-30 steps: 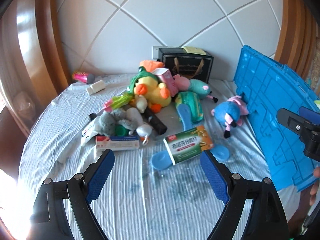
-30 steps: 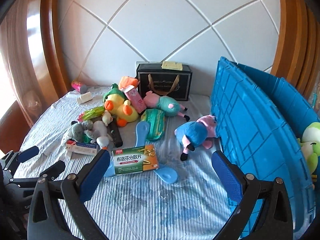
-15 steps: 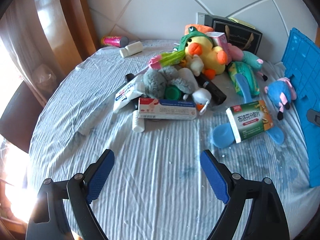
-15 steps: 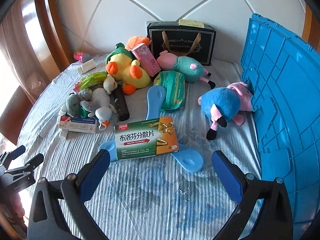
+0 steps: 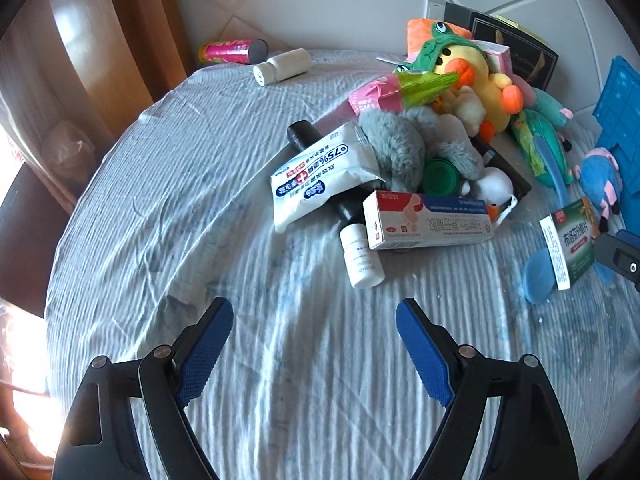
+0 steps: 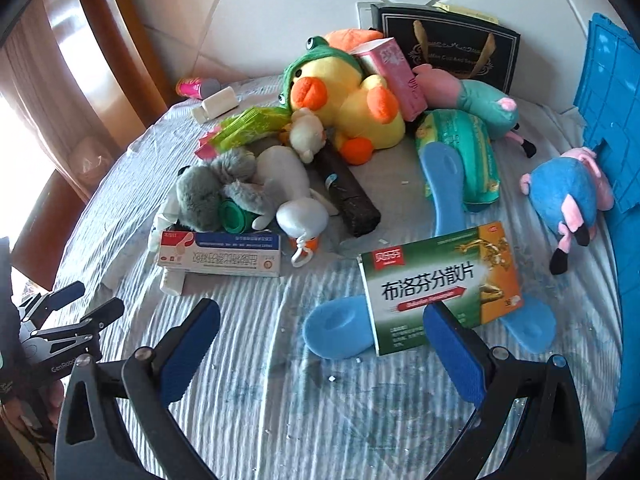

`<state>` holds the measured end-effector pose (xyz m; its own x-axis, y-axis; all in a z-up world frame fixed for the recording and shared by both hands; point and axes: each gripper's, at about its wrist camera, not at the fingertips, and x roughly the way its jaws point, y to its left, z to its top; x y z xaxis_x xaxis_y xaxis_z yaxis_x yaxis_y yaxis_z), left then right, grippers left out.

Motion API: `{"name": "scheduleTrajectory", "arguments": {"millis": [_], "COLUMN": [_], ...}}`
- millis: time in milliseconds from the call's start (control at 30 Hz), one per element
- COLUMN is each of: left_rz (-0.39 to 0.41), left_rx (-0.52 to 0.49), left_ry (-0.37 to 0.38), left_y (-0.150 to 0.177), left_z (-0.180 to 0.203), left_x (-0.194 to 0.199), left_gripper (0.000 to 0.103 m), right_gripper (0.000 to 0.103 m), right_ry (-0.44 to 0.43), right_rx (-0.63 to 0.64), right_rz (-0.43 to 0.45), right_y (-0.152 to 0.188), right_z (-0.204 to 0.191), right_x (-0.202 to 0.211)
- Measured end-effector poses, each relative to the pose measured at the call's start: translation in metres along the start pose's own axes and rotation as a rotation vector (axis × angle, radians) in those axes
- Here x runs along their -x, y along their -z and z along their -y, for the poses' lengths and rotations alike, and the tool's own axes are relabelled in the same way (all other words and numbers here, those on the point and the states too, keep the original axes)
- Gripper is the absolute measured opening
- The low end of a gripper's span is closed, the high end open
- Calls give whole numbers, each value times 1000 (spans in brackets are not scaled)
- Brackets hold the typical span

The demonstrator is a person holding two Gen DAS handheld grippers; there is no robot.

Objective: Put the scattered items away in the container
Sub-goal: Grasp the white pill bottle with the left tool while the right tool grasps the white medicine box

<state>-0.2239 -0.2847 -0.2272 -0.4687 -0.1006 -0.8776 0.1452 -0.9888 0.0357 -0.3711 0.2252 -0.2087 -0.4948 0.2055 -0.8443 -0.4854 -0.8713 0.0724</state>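
A pile of items lies on the grey cloth. In the left wrist view my left gripper (image 5: 314, 320) is open and empty, short of a white pill bottle (image 5: 360, 258), a white toothpaste box (image 5: 430, 224) and a wipes pack (image 5: 320, 176). In the right wrist view my right gripper (image 6: 320, 328) is open and empty, its right finger just over the green medicine box (image 6: 436, 280) that lies on blue insoles (image 6: 336, 330). A yellow duck plush (image 6: 352, 96), a grey plush (image 6: 216, 192) and a blue pig plush (image 6: 568, 196) lie behind. The blue container (image 6: 612, 120) stands at the right.
A black gift bag (image 6: 452, 48) stands against the tiled wall. A pink can (image 5: 232, 51) and a white bottle (image 5: 282, 66) lie at the far left edge. Wooden frame and curtain are on the left. The left gripper also shows in the right wrist view (image 6: 68, 320).
Both grippers have dropped and moved closer to the pile. The left one swung left toward the toothpaste box and pill bottle. The right one closed in on the green medicine box.
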Motion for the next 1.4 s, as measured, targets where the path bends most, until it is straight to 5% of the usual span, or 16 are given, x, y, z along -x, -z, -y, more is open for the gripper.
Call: {"name": "scheduleTrajectory", "arguments": {"millis": [133, 267, 367, 433, 533, 833, 1067, 1233, 1367, 1400], "left_rz": [-27, -83, -121, -148, -129, -104, -100, -84, -99, -100], "left_rx": [-2, 14, 22, 38, 71, 109, 136, 148, 148, 151], "left_ry": [50, 64, 46, 41, 22, -8, -67, -80, -81, -78], "left_y": [-6, -12, -12, -12, -13, 4, 6, 3, 8, 11], "left_z": [12, 20, 21, 17, 12, 22, 24, 17, 11, 13], "left_x": [-24, -53, -72, -81, -82, -75, -79, -75, -65, -62], "left_gripper": [77, 65, 58, 32, 29, 29, 29, 29, 29, 29], "right_gripper": [102, 65, 63, 57, 43, 43, 43, 44, 79, 79], "right_ry": [-11, -24, -38, -61, -81, -153, -285, -257, -206, -209], "right_rx": [45, 102, 163, 196, 229, 322, 334, 394, 482, 503], "right_rz": [-25, -67, -98, -107, -114, -167, -277, -256, -235, -237], "right_y": [-8, -16, -20, -25, -35, -59, -42, -31, -30, -28], "right_z": [-21, -36, -48, -54, -59, -62, -70, -78, -92, -96], "right_x": [-16, -38, -54, -62, -73, -114, -105, -90, -91, -91]}}
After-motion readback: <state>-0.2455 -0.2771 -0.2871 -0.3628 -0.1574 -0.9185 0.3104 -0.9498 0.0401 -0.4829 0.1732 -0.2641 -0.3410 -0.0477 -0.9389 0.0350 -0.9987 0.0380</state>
